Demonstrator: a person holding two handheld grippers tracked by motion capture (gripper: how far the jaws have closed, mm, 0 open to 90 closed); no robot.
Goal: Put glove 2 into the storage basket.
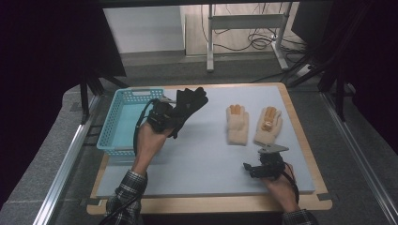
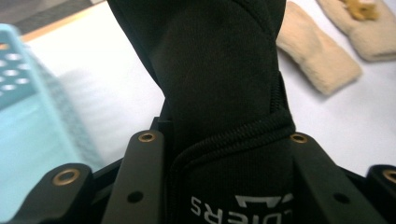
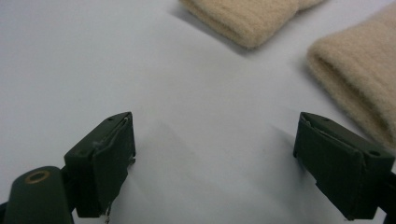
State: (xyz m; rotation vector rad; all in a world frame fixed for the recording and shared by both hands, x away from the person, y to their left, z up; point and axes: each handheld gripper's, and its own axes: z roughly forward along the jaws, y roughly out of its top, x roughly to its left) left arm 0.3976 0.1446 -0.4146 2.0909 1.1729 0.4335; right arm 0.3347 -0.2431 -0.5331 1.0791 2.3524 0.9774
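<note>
Pale grey mat-covered table (image 1: 202,154) carries a light blue perforated plastic basket (image 1: 123,123) at its left edge, nothing visible inside. Left gripper (image 1: 170,116) is clamped on a black fabric glove (image 1: 188,104), held off the mat just beside the basket; two cream knitted gloves (image 1: 238,124) lie right. Right gripper (image 1: 253,169) rests near them, jaws apart.

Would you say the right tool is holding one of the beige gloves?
No, the right tool stands open over bare table, with both beige gloves lying apart beyond it.
</note>
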